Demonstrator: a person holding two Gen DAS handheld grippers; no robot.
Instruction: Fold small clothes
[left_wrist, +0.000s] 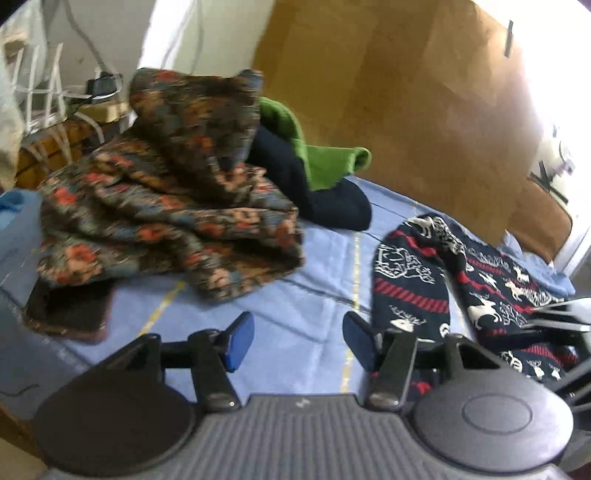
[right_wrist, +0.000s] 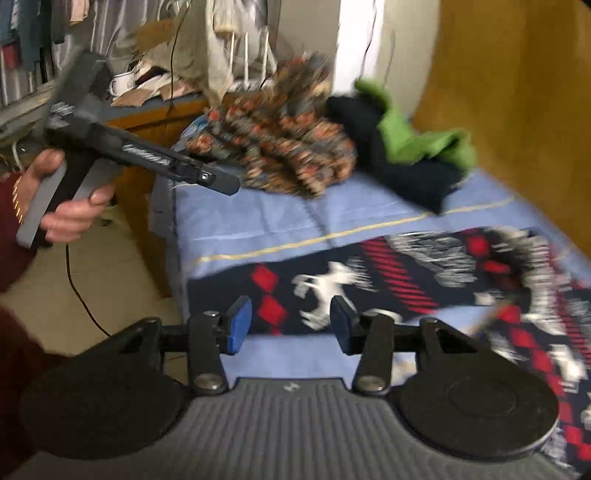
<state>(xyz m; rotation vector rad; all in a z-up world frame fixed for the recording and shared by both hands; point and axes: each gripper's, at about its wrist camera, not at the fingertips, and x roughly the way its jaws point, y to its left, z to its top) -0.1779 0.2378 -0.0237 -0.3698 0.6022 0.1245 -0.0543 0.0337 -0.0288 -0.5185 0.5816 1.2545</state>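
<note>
Blue pads (left_wrist: 240, 341) of the left tool (left_wrist: 297, 341) sit nearest the lens, parted about halfway, only blue sheet showing between them; nothing gripped. Navy reindeer-pattern sweater (left_wrist: 413, 291) lies just right of that tool's right pad, draped flat on the bed (left_wrist: 295, 295), one part doubled over. Judged: laid out in the clear foreground so it can be folded.

Right tool (right_wrist: 290, 323) likewise half open, empty, hovering at the sweater's (right_wrist: 369, 280) near edge, pads not pressing the cloth. Picture blurred here.

Beyond both tools, a heap waits: floral brown garment (left_wrist: 166, 206), then dark navy piece (left_wrist: 332, 206) and green piece (left_wrist: 325, 158) further right. Judged: a to-do pile kept out of the working patch.

Person's hand (right_wrist: 70, 206) grips the left tool's handle, off the bed's left side.
</note>
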